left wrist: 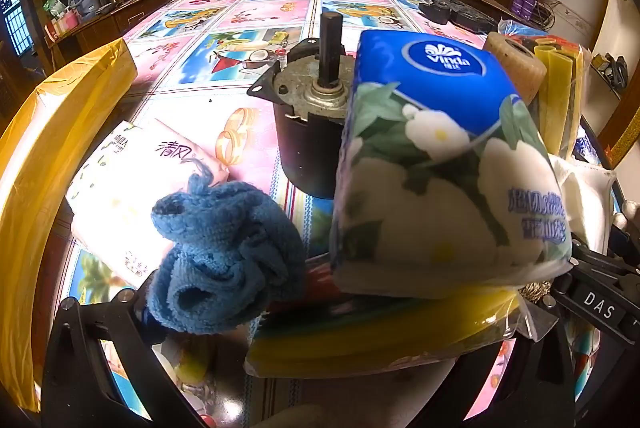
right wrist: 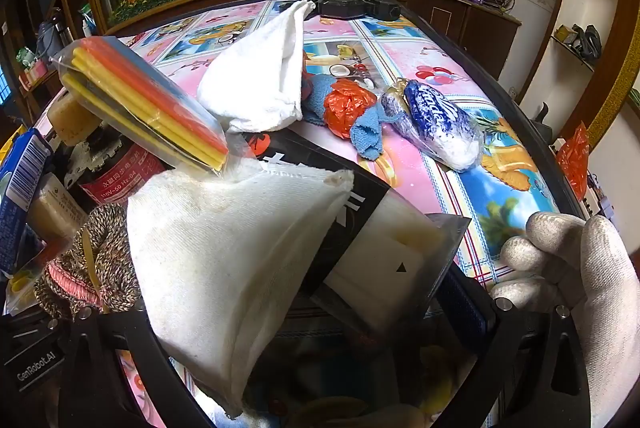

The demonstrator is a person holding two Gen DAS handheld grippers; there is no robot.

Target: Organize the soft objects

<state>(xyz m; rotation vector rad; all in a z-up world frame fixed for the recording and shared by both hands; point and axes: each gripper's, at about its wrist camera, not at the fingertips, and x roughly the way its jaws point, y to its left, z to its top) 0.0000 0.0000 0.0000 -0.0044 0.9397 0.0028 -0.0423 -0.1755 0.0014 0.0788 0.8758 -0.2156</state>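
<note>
- The left claw [left wrist: 256, 312] gripped a crumpled blue cloth [left wrist: 224, 256], lifted above the table [left wrist: 248, 12].
- At 3 o'clock from that cloth, a blue Vinda tissue pack [left wrist: 440, 164] stood tilted and looked raised off the table; what carried it was not visible.
- A pink tissue pack [left wrist: 132, 196] lay at 10 o'clock from the cloth, beside a yellow box [left wrist: 52, 132].
- A black motor [left wrist: 308, 116] stood at 12 o'clock, behind the Vinda pack.
- The right claw [right wrist: 320, 340] clamped a white cloth [right wrist: 224, 268], which hung draped over its left finger.
- Farther across the table, at 12 o'clock, lay another white towel [right wrist: 260, 76]; at 1 o'clock, an orange bag [right wrist: 346, 104] on a blue rag [right wrist: 366, 136].
- A white-gloved hand [right wrist: 576, 268] showed at 3 o'clock.
</note>
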